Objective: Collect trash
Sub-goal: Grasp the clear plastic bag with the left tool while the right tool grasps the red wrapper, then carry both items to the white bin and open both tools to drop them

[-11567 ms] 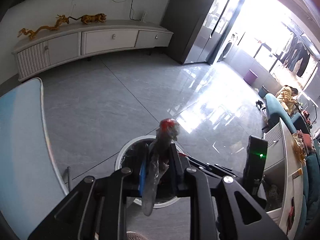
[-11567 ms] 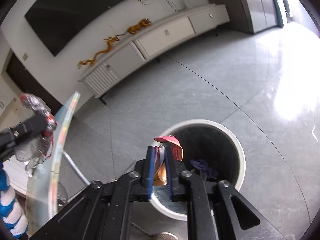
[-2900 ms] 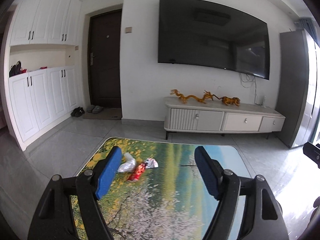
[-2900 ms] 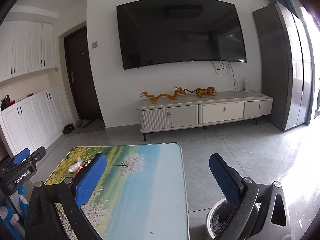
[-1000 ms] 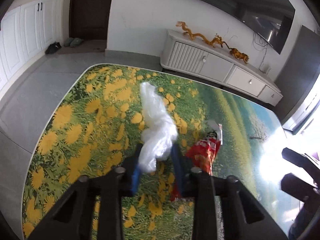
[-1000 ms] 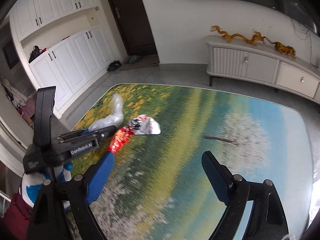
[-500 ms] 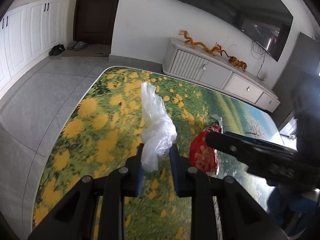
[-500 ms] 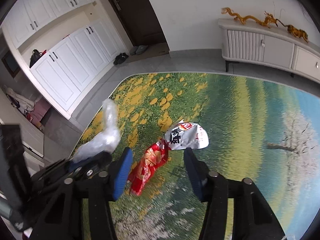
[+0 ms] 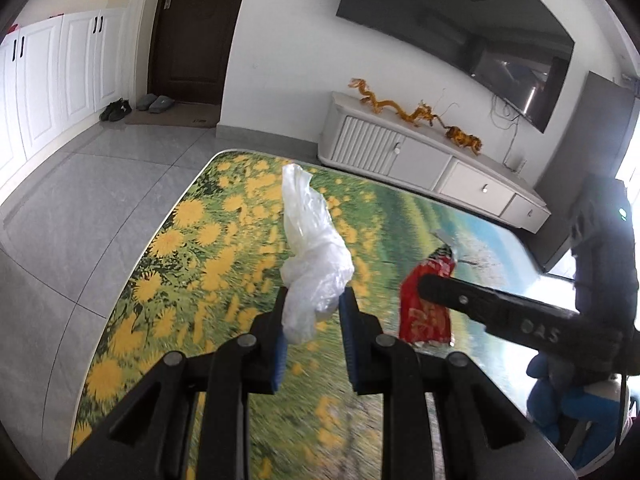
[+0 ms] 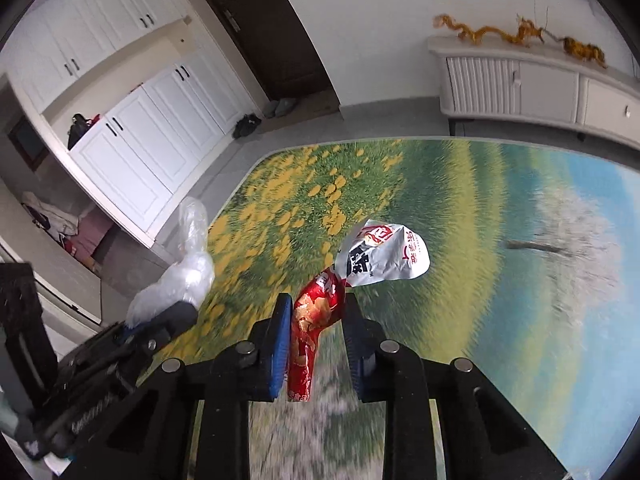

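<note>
Your left gripper [image 9: 313, 322] had its fingers pinched on the crumpled clear plastic bag [image 9: 310, 258] above the flower-print table [image 9: 200, 248]; beside it, your right gripper [image 10: 314, 324] clamped the red snack wrapper [image 10: 316, 312], its white end sticking forward

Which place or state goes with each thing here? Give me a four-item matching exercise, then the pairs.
Things:
1. clear plastic bag
2. red snack wrapper
3. golden dragon figurine
4. slippers

Places or states:
A. on the floor by the dark door
B. between the right gripper's fingers
C. on the white TV cabinet
D. between the left gripper's fingers

Pairs: 1-D, 2-B, 3-C, 4-A
</note>
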Tool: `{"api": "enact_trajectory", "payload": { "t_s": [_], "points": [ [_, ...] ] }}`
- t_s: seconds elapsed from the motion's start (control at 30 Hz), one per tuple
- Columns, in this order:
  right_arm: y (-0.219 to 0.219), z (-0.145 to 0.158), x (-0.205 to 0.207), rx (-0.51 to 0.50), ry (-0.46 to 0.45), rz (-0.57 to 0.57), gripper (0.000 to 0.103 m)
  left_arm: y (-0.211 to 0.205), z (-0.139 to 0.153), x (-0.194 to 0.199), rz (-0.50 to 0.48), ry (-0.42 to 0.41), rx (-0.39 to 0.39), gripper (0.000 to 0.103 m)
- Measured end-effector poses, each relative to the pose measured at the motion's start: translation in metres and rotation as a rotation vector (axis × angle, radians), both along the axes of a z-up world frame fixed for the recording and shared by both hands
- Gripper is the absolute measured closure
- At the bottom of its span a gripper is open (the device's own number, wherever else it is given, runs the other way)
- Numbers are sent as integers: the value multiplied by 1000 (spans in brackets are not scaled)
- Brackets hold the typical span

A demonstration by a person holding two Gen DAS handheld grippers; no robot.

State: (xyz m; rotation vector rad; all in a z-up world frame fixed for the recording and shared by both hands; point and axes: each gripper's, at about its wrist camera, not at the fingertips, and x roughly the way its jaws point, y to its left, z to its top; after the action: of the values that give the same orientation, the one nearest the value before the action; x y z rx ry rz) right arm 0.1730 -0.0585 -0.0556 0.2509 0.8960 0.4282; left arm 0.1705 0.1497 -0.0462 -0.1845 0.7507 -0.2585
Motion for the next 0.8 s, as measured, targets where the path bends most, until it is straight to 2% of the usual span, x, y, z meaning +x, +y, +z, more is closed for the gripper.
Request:
{"api": "enact_trajectory", "payload": {
  "t_s": [0.33,0.57,0.8],
  "points": [
    [-56,80,-98,-26,-221,-87,79,-45,68,-68,-80,-134,-8,81],
    [-126,116,-166,-48,-344,-216,79,-121,108,-107,-200,-202,10,81],
    [-207,134,-218,-90,-430,-393,79,-210,123,-134,-331,-217,-10,81]
  ]
}}
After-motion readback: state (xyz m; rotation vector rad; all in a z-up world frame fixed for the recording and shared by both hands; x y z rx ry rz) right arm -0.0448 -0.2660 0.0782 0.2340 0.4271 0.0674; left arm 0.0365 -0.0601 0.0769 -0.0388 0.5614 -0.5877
